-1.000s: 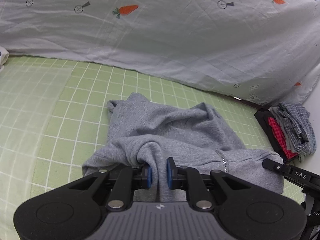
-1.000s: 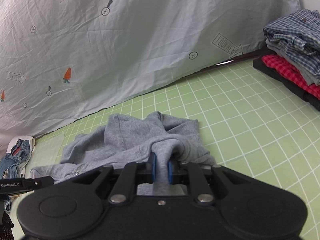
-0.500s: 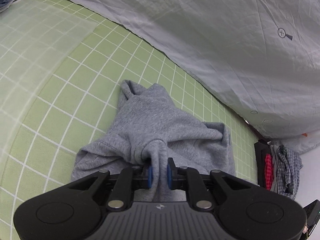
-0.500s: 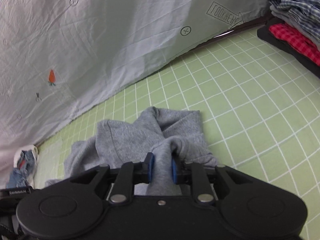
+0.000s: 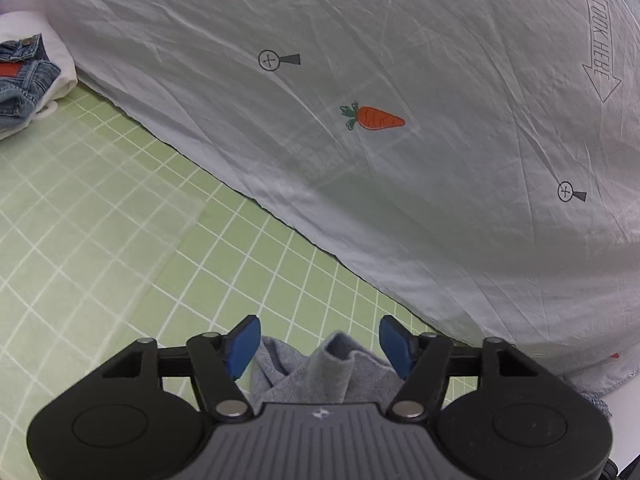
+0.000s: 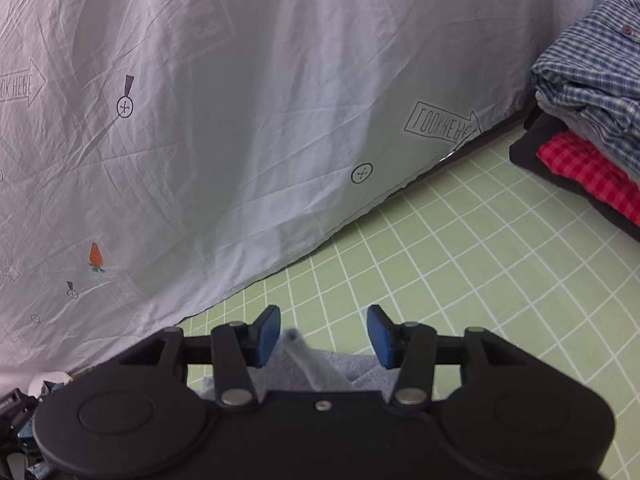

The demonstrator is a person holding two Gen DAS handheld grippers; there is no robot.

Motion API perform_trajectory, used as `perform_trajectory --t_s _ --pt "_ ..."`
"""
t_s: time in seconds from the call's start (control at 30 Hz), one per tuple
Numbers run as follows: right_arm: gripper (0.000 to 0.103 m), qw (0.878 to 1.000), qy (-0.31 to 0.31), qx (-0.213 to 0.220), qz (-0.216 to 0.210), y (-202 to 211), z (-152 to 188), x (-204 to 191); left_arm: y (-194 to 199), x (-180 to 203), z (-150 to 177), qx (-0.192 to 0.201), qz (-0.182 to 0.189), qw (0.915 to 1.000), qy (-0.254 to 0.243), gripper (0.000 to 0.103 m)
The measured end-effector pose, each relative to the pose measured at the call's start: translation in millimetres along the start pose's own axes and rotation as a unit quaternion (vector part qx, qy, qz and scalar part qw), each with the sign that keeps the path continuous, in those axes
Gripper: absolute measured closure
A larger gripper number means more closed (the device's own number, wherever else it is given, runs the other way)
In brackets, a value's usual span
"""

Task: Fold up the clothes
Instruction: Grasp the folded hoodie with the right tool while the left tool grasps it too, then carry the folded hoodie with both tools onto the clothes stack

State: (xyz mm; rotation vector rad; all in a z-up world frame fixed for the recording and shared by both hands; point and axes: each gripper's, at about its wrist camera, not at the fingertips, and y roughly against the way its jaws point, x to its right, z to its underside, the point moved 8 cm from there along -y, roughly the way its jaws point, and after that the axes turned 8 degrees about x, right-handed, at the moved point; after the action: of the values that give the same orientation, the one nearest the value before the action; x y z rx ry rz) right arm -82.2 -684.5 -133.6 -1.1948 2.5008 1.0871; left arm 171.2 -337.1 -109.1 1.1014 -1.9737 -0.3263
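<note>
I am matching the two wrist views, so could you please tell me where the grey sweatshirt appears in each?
Left wrist view: the grey sweatshirt bunches at the bottom centre, between the opening pads of the left gripper, untouched.
Right wrist view: a grey fold rises at the bottom centre, inside the opening right gripper.
Shared landmark: the carrot-print sheet above the green grid mat.

one grey sweatshirt [image 5: 320,372], two hand-held grippers [image 5: 320,346]
</note>
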Motion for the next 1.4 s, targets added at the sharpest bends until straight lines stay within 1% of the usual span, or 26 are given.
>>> perform_trajectory --t_s 0.1,0.13,0.2,0.27,0.33,0.37,0.4,0.43,0.5,0.53,0.6,0.63,0.73,0.87,0.93,1.03,1.13,1.23,1.33,1.37,1.4 --pt "0.039 1.0 0.019 -0.014 0.012 1 16 4 -2 -7 14 -0.023 -0.013 0.9994 -0.024 0.024" --pt "0.038 0.999 0.022 -0.02 0.016 1 22 5 -3 -10 20 -0.032 -0.02 0.9987 -0.033 0.023" --pt "0.032 0.999 0.03 -0.031 0.023 2 34 9 -8 -17 39 -0.057 -0.032 0.9969 -0.045 0.023" --pt "0.03 0.998 0.031 -0.046 0.03 2 47 12 -13 -25 55 -0.078 -0.038 0.9952 -0.045 0.023" --pt "0.026 0.997 0.024 -0.062 0.025 1 57 13 -17 -32 68 -0.099 -0.037 0.9938 -0.036 0.022" --pt "0.022 0.997 0.023 -0.071 0.02 -1 63 13 -20 -34 74 -0.11 -0.034 0.9928 -0.032 0.02" --pt "0.021 0.996 0.024 -0.081 0.016 -3 68 12 -24 -37 81 -0.124 -0.034 0.9912 -0.032 0.017" --pt "0.02 0.995 0.025 -0.092 0.011 -5 74 12 -29 -39 88 -0.14 -0.034 0.989 -0.034 0.017" --pt "0.015 0.994 0.036 -0.103 0.009 -9 81 10 -37 -42 98 -0.159 -0.044 0.985 -0.051 0.017" --pt "0.015 0.993 0.042 -0.108 0.01 -12 85 9 -41 -43 103 -0.165 -0.05 0.983 -0.062 0.017" --pt "0.013 0.992 0.042 -0.118 0.008 -18 89 10 -46 -43 108 -0.172 -0.049 0.9809 -0.076 0.017" --pt "0.013 0.992 0.041 -0.123 0.007 -22 91 11 -48 -42 109 -0.172 -0.046 0.9808 -0.08 0.013" --pt "0.013 0.99 0.032 -0.137 0.0 -32 96 13 -56 -34 110 -0.175 -0.025 0.9792 -0.099 0.011" --pt "0.004 0.988 0.024 -0.153 -0.018 -42 103 11 -66 -20 112 -0.185 0.002 0.9731 -0.137 0.01" --pt "0.001 0.986 0.024 -0.16 -0.03 -47 107 9 -69 -14 114 -0.184 0.016 0.9714 -0.149 0.009" --pt "0.0 0.985 0.037 -0.16 -0.043 -48 110 3 -72 -10 117 -0.179 0.035 0.9689 -0.167 0.008" --pt "0.0 0.984 0.052 -0.159 -0.055 -49 113 -3 -72 -9 119 -0.172 0.056 0.97 -0.162 0.008" --pt "0.0 0.983 0.06 -0.16 -0.068 -52 118 -14 -73 -9 120 -0.171 0.079 0.9744 -0.122 0.008" --pt "0.0 0.981 0.071 -0.161 -0.083 -55 127 -31 -73 -2 129 -0.179 0.102 0.9725 -0.109 0.008" --pt "0.002 0.98 0.062 -0.163 -0.098 -55 131 -37 -73 2 132 -0.182 0.109 0.9712 -0.108 0.008" --pt "0.009 0.978 0.044 -0.166 -0.117 -54 135 -43 -72 5 137 -0.188 0.118 0.9695 -0.104 0.011"
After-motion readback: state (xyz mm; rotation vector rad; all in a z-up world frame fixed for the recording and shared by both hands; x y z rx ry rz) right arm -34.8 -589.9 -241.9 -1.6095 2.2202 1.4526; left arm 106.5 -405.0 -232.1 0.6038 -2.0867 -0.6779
